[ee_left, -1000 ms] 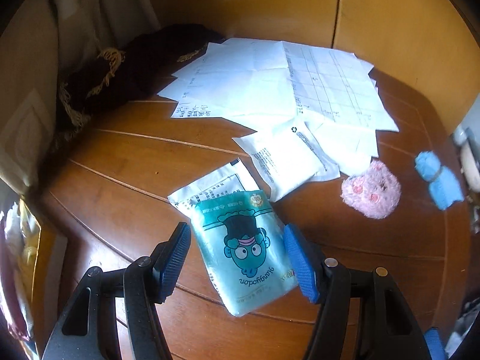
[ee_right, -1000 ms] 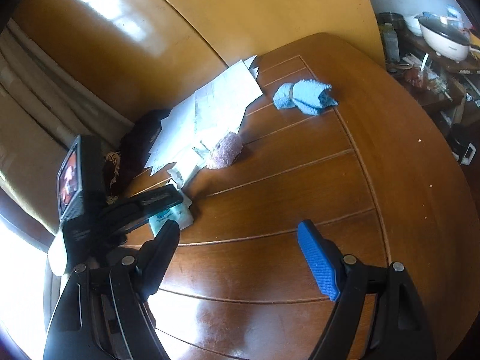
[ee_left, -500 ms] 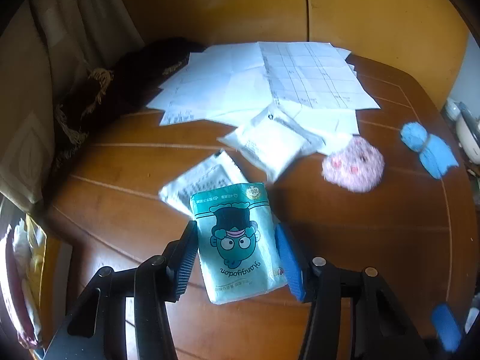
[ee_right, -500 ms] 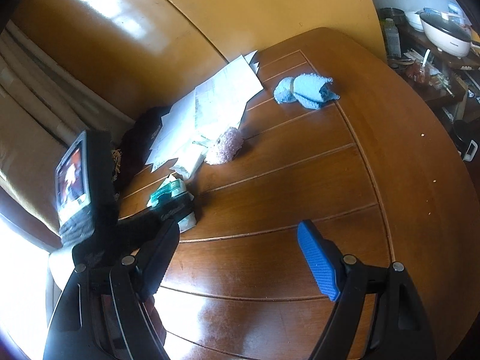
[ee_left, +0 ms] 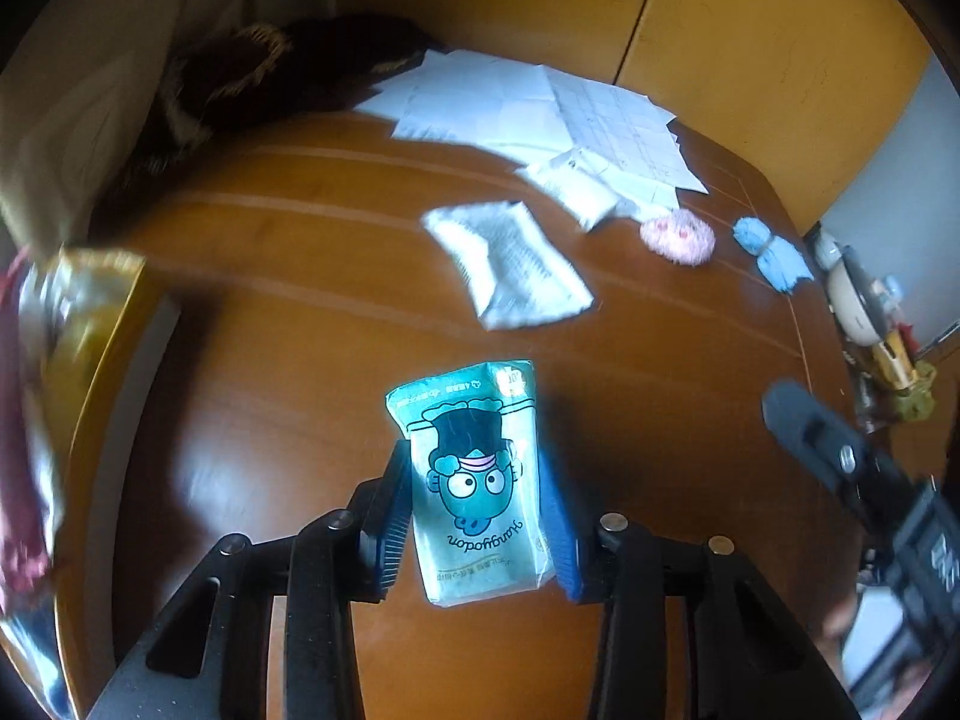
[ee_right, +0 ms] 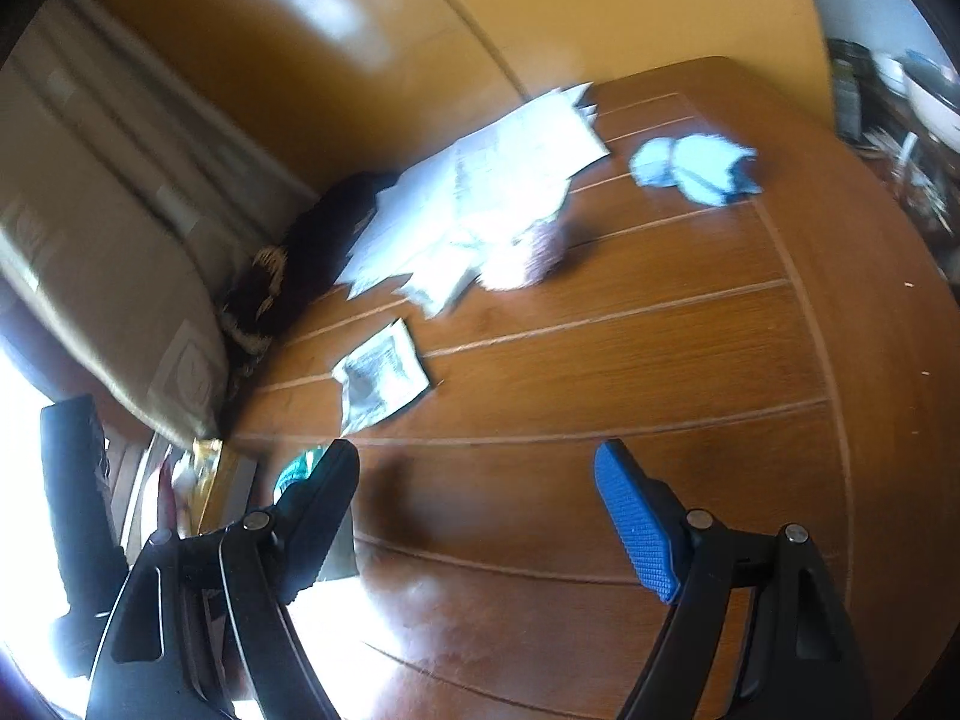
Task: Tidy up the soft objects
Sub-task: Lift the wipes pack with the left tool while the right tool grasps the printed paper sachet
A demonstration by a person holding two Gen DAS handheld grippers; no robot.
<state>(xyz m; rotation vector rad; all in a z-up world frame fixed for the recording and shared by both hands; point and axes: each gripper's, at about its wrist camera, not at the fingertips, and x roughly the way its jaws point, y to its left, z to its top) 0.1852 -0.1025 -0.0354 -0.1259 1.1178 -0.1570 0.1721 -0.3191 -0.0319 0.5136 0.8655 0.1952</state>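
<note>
Left gripper had gone from straddling the teal tissue pack to clamping it and lifting it clear of the wooden table, uncovering a white packet. Right gripper hung open, empty. First pickup done, I'd say.

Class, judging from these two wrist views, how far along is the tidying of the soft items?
Done: nothing visibly sorted. In hand: the left gripper grips the teal tissue pack; the right gripper is open, empty. Left: white packet, pink plush and blue cloth lie on the table.
</note>
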